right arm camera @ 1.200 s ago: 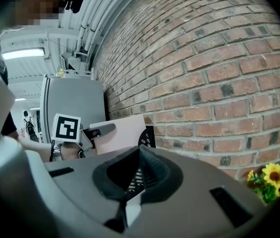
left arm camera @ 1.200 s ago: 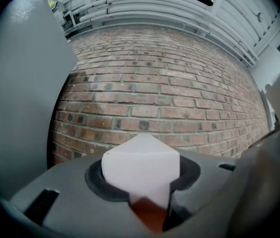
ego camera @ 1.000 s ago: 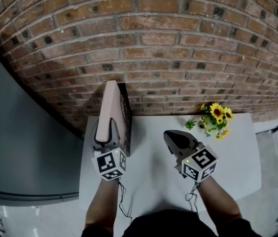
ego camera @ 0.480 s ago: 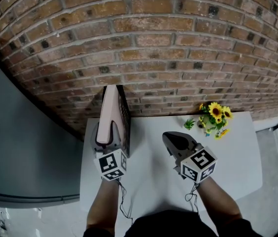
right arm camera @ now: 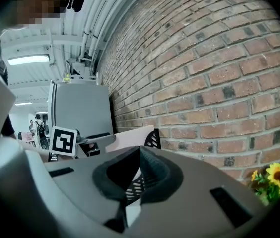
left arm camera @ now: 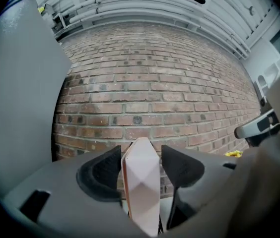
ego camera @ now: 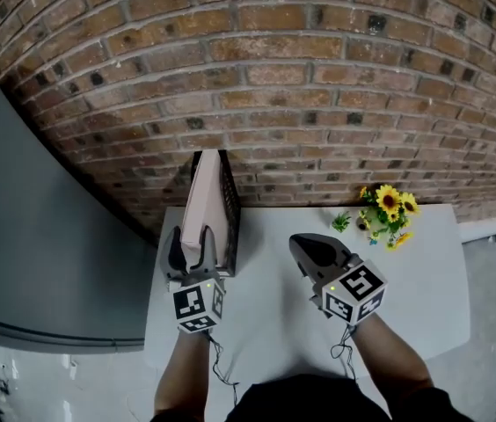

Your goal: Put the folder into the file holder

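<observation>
- Left gripper [ego camera: 193, 251]: at the back-left part of the white table [ego camera: 270, 301], jaws on either side of the near edge of the pink folder [ego camera: 204, 199]. The jaws are opening. In the left gripper view the folder stands upright between the pads. There is a clear gap on its right side, and the left pad is just beside it. I do not see the pads pressing, so I have no grip on the folder.
- Folder: on edge inside the black mesh file holder [ego camera: 229, 222]. It runs front to back, and its top rises above the holder's wall.
- File holder: against the brick wall [ego camera: 318, 104], near the table's left edge and next to a grey panel [ego camera: 37, 236].
- Right gripper [ego camera: 305, 249]: over the middle of the table, well apart from the holder. Its jaws are closed together with nothing between them.
- Other: a bunch of artificial sunflowers [ego camera: 389, 206] lies at the back right, by the wall.
</observation>
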A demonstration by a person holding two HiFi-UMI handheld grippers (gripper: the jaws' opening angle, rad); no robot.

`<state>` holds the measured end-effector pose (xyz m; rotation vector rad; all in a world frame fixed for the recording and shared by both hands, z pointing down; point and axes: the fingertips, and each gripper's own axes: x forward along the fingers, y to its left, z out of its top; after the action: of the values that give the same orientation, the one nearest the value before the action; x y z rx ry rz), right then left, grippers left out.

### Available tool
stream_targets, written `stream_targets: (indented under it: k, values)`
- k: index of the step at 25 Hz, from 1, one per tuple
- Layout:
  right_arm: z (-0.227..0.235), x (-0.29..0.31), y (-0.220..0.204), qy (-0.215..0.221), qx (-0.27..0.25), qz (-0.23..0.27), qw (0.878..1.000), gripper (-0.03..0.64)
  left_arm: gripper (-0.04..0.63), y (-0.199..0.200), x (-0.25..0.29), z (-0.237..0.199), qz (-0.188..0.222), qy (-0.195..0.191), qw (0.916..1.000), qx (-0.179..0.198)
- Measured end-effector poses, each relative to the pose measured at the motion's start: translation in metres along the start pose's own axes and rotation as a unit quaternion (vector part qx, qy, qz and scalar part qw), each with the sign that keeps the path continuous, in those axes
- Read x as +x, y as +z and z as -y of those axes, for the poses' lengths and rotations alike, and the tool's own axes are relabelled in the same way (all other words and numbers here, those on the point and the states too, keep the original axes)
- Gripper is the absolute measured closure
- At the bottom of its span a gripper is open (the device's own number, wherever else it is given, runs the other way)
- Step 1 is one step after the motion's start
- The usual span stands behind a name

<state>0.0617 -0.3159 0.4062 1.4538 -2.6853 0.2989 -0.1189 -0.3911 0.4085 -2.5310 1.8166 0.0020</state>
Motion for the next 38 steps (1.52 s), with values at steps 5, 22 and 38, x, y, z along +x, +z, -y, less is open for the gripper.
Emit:
stream_targets:
  k: [5,22,38]
  values:
    - [-0.011,-0.008,0.005,0.03,-0.009,0.001,1.0,0.614,0.354,0.012,-0.034,0.012,0.0,0.008,0.9998,0.018]
    - [-0.051,-0.093,0.009,0.158,-0.023,0.014,0.987,0.614,0.533,0.038,-0.161,0.119,-0.02,0.045,0.9988,0.0]
    - [-0.105,-0.148,-0.022,0.23,-0.009,0.008,0.973,0.614,0.589,0.02,-0.263,0.176,-0.063,0.058,0.9949,-0.054]
